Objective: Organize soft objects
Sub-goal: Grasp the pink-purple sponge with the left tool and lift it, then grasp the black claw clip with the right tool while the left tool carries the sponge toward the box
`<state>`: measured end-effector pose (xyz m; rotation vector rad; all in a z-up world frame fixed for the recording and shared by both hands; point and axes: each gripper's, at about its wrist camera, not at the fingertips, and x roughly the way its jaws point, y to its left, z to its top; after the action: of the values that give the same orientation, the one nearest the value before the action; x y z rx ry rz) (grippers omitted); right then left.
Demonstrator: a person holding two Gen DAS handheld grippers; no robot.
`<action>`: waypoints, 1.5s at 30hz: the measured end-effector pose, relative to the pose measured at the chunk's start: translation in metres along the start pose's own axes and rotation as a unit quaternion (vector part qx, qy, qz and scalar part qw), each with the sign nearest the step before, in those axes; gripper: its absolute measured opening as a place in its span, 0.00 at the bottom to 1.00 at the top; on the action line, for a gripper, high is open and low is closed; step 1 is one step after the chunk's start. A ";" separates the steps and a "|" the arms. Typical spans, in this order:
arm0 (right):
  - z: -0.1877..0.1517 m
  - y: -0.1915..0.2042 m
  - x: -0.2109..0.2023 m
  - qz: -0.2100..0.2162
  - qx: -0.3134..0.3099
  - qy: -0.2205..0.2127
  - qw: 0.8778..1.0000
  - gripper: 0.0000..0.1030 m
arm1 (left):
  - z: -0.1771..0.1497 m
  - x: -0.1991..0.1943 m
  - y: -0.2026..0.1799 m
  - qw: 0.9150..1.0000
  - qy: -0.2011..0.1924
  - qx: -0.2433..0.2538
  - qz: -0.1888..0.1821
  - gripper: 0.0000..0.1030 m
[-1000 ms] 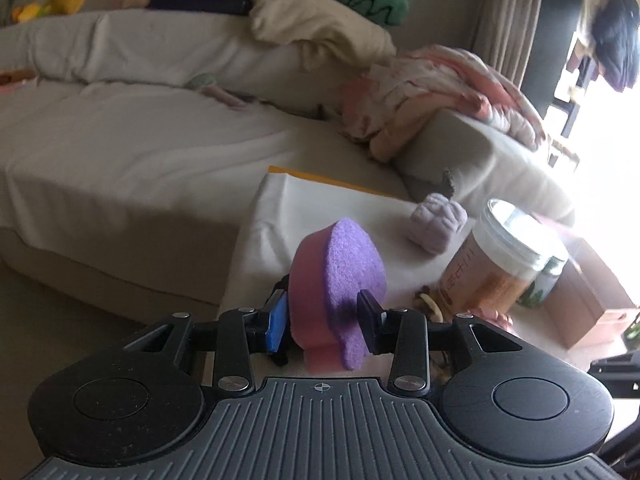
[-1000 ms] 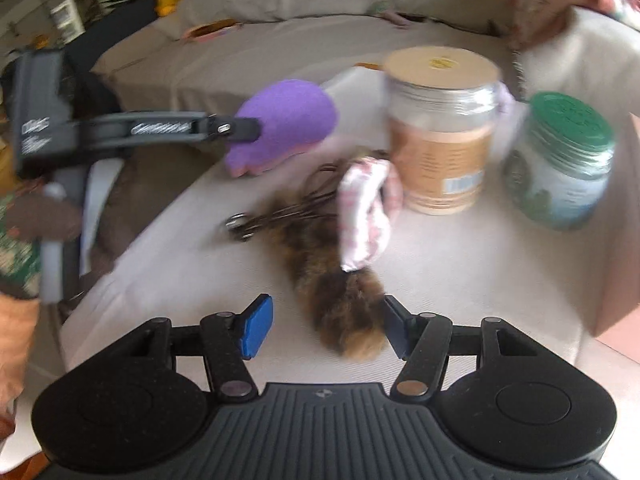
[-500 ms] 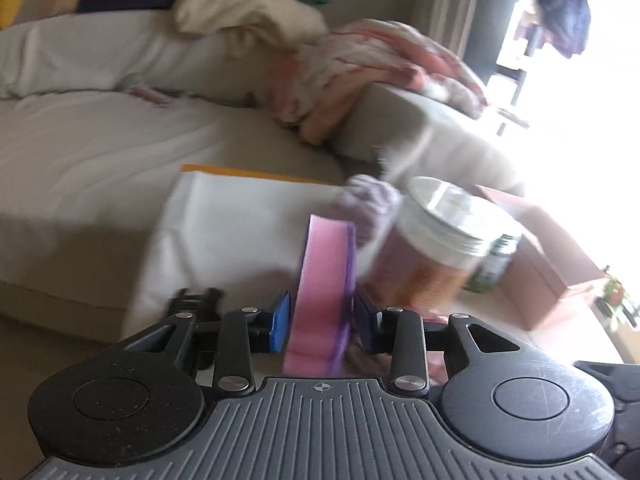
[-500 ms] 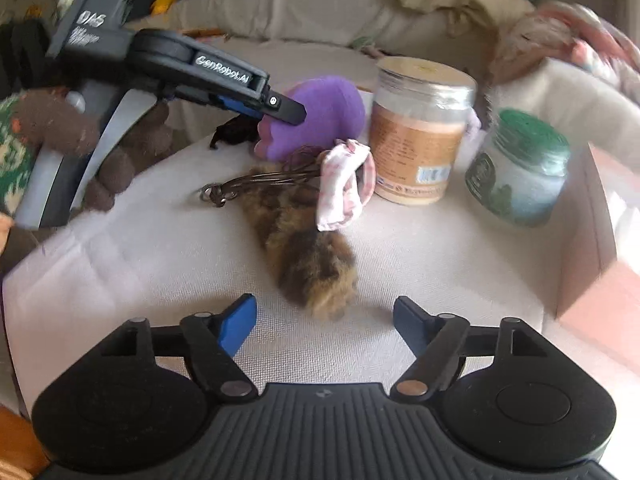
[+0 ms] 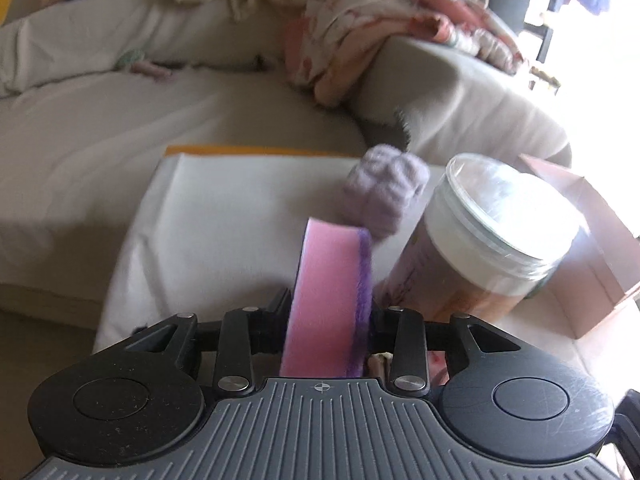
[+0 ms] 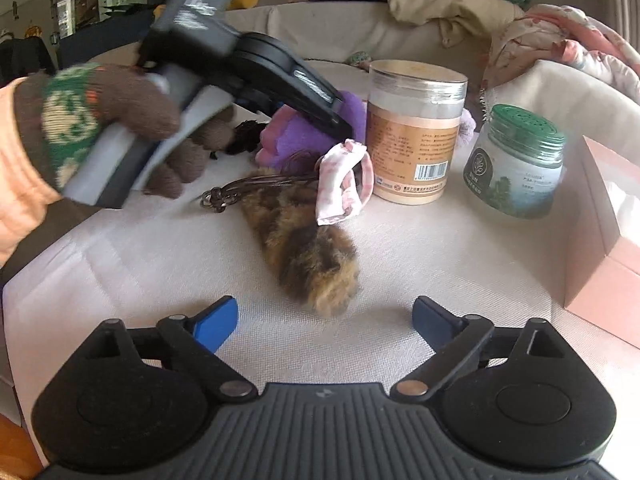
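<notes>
My left gripper [image 5: 326,320] is shut on a pink and purple sponge [image 5: 326,292], held edge-on above the white cloth-covered table [image 5: 224,216]. In the right wrist view the left gripper [image 6: 340,120] holds the sponge [image 6: 296,136] low by the table, beside the tan jar [image 6: 416,132]. A brown furry tail charm [image 6: 308,240] with a pink-white scrunchie [image 6: 344,184] lies in the table's middle. My right gripper [image 6: 324,320] is open and empty, just short of the tail's tip. A lilac knitted piece [image 5: 384,188] lies behind the jar.
A tan jar with a clear lid [image 5: 492,236] and a green-lidded jar [image 6: 520,160] stand on the table. A pink box [image 6: 604,240] sits at the right edge. A sofa [image 5: 100,120] with blankets and plush toys lies behind.
The left gripper has turned the sponge edge-on and moved it toward the tan jar and the table. The right gripper has pulled back from the furry tail and opened wider.
</notes>
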<state>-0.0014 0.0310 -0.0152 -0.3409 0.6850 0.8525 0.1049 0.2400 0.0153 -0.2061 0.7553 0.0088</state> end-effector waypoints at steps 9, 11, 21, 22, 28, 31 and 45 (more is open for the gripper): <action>0.001 0.000 0.002 0.005 -0.008 0.010 1.000 1.00 | -0.007 -0.005 0.012 0.999 -0.006 -0.034 -0.028 0.37; 0.002 0.000 0.002 0.005 -0.009 0.013 1.000 1.00 | -0.012 -0.015 0.015 0.998 -0.026 -0.047 -0.043 0.36; 0.091 0.024 -0.020 0.007 -0.066 -0.008 0.998 0.79 | -0.064 -0.147 0.083 0.980 -0.156 -0.116 -0.048 0.36; 0.105 0.030 -0.015 0.021 -0.065 -0.016 0.998 0.79 | -0.071 -0.158 0.093 0.978 -0.161 -0.125 -0.036 0.36; 0.161 0.067 0.076 0.051 -0.027 -0.001 0.998 0.76 | -0.098 -0.193 0.128 0.971 -0.177 -0.158 0.037 0.36; 0.167 0.074 0.124 0.034 0.015 0.029 0.999 0.74 | -0.107 -0.198 0.135 0.969 -0.169 -0.174 0.044 0.36; 0.096 0.019 -0.032 0.028 0.033 -0.008 0.999 0.38 | -0.125 -0.174 0.042 0.988 -0.042 -0.105 -0.106 0.37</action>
<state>0.0094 0.0758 0.0771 -0.2557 0.7087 0.8831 -0.1105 0.2689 0.0379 -0.4839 0.6444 -0.1039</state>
